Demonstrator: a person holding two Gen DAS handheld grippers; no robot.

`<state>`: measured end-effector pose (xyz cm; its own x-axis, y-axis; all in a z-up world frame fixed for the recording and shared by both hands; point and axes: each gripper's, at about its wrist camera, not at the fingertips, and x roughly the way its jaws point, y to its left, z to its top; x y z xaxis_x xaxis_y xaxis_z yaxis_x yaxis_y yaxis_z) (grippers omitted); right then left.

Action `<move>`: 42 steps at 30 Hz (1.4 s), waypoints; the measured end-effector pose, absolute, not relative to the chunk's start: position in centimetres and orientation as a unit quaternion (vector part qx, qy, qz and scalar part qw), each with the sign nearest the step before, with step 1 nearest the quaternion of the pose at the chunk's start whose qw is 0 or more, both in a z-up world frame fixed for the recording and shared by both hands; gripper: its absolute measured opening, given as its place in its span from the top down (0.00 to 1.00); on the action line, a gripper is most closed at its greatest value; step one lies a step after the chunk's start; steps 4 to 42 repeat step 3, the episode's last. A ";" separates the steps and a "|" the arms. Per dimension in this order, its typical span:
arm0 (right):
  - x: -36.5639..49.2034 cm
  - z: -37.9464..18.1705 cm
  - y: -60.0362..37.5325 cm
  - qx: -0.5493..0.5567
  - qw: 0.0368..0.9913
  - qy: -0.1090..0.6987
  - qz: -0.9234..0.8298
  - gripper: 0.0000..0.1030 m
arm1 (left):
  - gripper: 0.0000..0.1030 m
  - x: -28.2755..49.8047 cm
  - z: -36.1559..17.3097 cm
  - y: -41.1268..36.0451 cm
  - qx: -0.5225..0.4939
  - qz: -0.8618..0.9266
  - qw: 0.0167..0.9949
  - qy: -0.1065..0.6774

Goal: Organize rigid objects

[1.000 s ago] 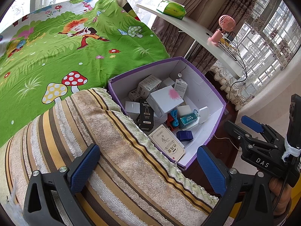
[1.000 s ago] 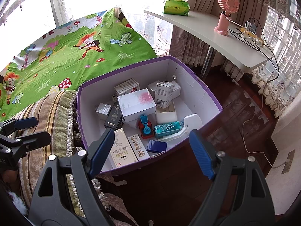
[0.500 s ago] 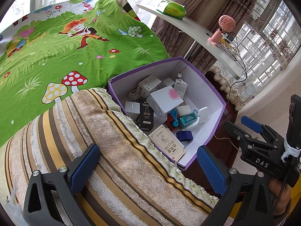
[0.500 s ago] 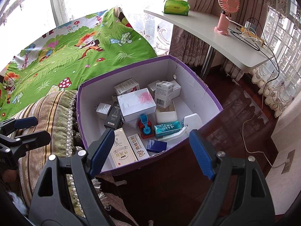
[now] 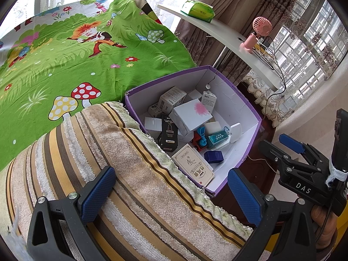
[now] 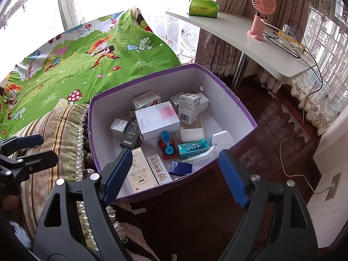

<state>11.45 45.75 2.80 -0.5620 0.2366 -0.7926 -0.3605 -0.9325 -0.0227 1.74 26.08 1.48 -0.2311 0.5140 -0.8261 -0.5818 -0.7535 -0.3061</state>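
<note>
A purple cardboard box (image 6: pixel 228 99) with a white inside stands on the floor by the bed; it also shows in the left wrist view (image 5: pixel 237 89). It holds several small boxes: a large white box with a pink mark (image 6: pixel 156 119), a black box (image 6: pixel 130 134), a teal box (image 6: pixel 192 148), a small dark blue box (image 6: pixel 180 168), a red and blue toy (image 6: pixel 167 146) and a cream carton (image 5: pixel 192 166). My right gripper (image 6: pixel 174 176) is open and empty above the box's near edge. My left gripper (image 5: pixel 171 193) is open and empty over a striped towel.
A striped towel (image 5: pixel 97 152) covers the bed edge left of the box. A green cartoon sheet (image 5: pixel 76 54) lies beyond. A white desk (image 6: pixel 250 45) with a pink fan (image 6: pixel 261 15), a tissue pack (image 6: pixel 203 7) and cables stands behind. Dark wood floor (image 6: pixel 271 134) is at the right.
</note>
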 end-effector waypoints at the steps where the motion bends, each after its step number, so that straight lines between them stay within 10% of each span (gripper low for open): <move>1: 11.5 2.8 45.8 -0.436 0.169 0.071 0.881 0.19 | 0.00 1.8 1.4 26.1 -0.512 0.784 0.349 0.034; 42: 11.5 2.8 45.8 -0.436 0.169 0.070 0.881 0.19 | 0.00 1.8 1.4 26.3 -0.510 0.785 0.349 0.039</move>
